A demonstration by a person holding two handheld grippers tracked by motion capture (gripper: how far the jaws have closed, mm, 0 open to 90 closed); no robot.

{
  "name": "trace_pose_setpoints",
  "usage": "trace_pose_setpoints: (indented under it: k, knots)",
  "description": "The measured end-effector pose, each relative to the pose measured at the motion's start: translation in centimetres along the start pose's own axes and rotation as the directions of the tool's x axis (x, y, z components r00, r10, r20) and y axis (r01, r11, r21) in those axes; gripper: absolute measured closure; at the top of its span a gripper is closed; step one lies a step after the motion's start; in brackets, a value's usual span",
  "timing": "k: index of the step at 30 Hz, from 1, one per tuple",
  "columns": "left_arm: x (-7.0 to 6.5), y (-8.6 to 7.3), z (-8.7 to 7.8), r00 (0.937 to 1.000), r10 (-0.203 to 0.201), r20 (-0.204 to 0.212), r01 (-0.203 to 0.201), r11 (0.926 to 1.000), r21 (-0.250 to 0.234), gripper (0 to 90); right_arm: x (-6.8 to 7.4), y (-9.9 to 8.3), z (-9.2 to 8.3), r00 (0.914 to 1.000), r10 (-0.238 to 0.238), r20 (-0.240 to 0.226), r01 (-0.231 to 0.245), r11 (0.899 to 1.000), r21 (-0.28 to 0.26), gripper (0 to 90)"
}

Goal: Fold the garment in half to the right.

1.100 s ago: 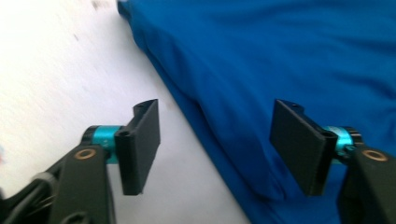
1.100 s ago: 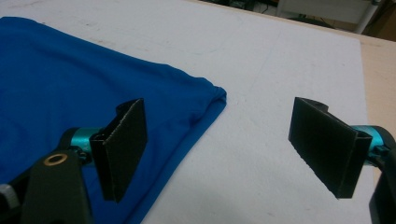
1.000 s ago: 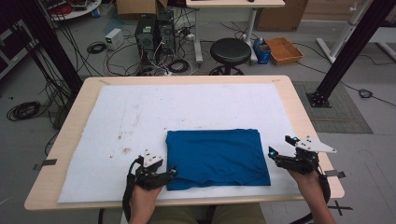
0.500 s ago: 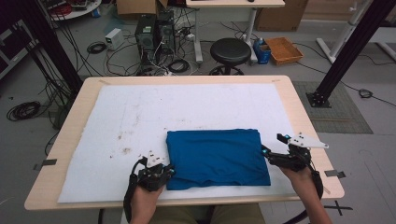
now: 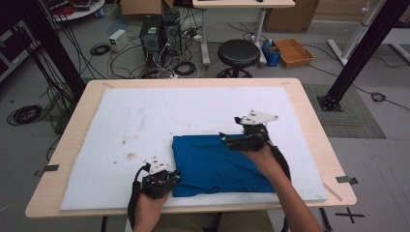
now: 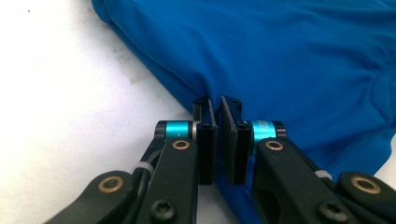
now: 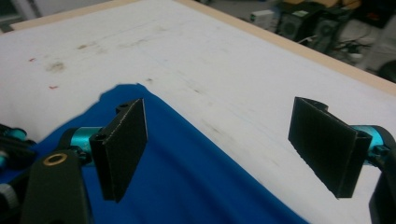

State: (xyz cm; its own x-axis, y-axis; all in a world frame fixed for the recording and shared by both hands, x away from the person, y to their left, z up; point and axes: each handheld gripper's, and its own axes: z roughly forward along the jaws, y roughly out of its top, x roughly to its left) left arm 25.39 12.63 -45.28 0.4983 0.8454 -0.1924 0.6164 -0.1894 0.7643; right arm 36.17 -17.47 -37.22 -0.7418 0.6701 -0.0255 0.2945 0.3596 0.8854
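Note:
A folded blue cloth [image 5: 217, 164] lies on the white mat [image 5: 193, 108] near the table's front edge. My left gripper [image 5: 175, 176] sits at the cloth's front left corner. In the left gripper view its jaws are shut [image 6: 218, 105] and pinch the cloth's [image 6: 303, 56] left edge, which bunches up between the pads. My right gripper [image 5: 223, 139] hovers above the cloth's far edge and points left. Its jaws [image 7: 224, 144] stand wide open with nothing between them, over the blue cloth [image 7: 187, 186] and the mat beyond it.
The mat carries small brown stains [image 5: 130, 155] left of the cloth. A wooden table rim [image 5: 309, 116] frames the mat. On the floor behind stand a black stool [image 5: 237, 50], computer cases [image 5: 157, 31] with cables, and a black frame post [image 5: 367, 48].
The left jaws have closed on the cloth's left edge. The right hand has moved left and up from the cloth's right side to above its far edge, still open.

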Motion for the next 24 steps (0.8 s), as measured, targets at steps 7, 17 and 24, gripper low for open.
trace_pose_setpoints:
  k: [7, 17, 24]
  knots:
    - [0.4, -0.1, 0.0, 0.9991, -0.033, 0.025, 0.033, 0.9995, -0.005, 84.7, 2.7, 2.7, 7.4, 0.9957, -0.034, -0.086, 0.048, 0.985, 0.166, 24.0]
    - [0.8, 0.0, 0.0, 0.9974, -0.052, 0.049, 0.052, 0.9987, 0.0, 84.6, 5.9, 2.5, 15.2, 0.9909, -0.088, -0.102, 0.115, 0.946, 0.304, 35.3]
    - [0.9, 0.0, 0.0, 0.9969, -0.056, 0.055, 0.056, 0.9984, -0.001, 84.7, 6.9, 2.7, 17.7, 0.9785, -0.148, -0.144, 0.191, 0.914, 0.359, 56.9]
